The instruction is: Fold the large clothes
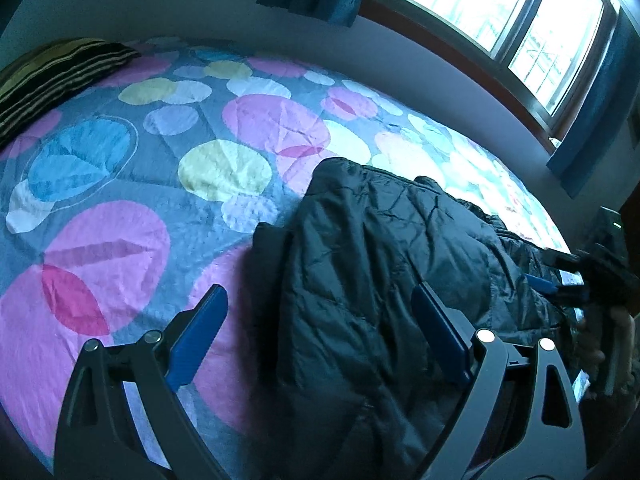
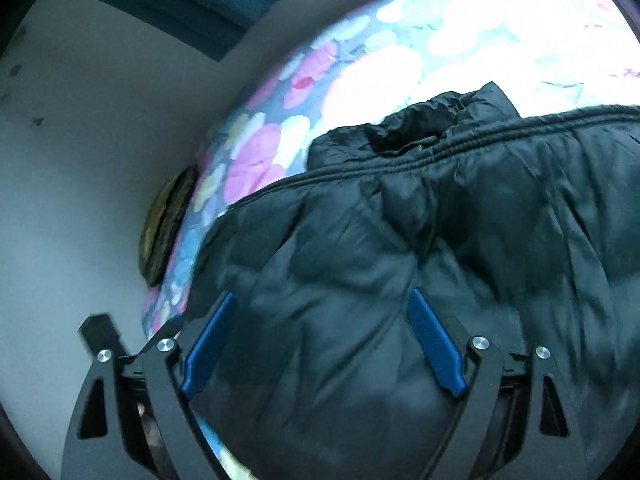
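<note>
Lying along the near edge of the bed (image 1: 120, 184), the black quilted puffer jacket (image 1: 384, 264) looks part-folded, presumably kept close so both claws can reach it. The left claw (image 1: 320, 320) and right claw (image 2: 324, 328) both hover wide apart, gripping nothing. Its slick, puffy shell with a ribbed hem (image 2: 460, 140) contrasts with the crinkled, circle-patterned bedspread.

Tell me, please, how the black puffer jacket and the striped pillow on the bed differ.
The black puffer jacket is plain, quilted and crumpled; the striped pillow carries dark and olive bands. The jacket lies near the window side of the bed, right under both grippers' open jaws; the pillow sits at the far end by the wall, away from them. Both rest on the circle-patterned bedspread.
</note>
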Action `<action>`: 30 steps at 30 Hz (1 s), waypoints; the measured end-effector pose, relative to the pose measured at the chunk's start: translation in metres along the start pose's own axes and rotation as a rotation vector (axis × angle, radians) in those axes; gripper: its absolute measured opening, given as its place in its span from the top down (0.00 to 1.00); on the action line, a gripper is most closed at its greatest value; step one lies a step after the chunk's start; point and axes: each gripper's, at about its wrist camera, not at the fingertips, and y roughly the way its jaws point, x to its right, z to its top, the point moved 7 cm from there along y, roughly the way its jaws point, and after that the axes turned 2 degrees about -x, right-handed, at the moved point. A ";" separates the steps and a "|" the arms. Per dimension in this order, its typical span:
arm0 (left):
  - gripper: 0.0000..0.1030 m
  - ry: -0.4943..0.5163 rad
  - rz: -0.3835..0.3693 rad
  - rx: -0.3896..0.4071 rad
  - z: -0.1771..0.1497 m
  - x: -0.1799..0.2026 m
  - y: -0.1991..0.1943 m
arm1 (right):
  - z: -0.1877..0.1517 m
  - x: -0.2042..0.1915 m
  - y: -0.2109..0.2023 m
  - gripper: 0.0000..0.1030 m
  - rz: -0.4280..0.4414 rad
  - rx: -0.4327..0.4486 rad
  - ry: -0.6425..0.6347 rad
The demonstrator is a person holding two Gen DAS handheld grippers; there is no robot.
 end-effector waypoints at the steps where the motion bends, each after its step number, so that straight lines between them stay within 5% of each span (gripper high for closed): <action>1: 0.10 -0.004 0.000 -0.002 0.000 -0.001 0.001 | -0.005 -0.003 -0.004 0.17 0.002 0.006 -0.007; 7: 0.10 -0.014 -0.010 -0.018 0.001 -0.007 0.009 | -0.047 -0.001 0.000 0.16 -0.034 -0.029 -0.056; 12: 0.10 -0.003 -0.015 -0.027 0.001 -0.007 0.014 | -0.049 0.010 0.018 0.16 -0.034 -0.033 -0.053; 21: 0.10 -0.057 -0.037 -0.019 0.005 -0.023 0.005 | -0.080 -0.016 -0.024 0.17 -0.031 0.039 -0.103; 30: 0.10 -0.075 -0.074 -0.061 0.002 -0.025 0.018 | -0.113 0.004 -0.004 0.16 -0.047 -0.041 -0.085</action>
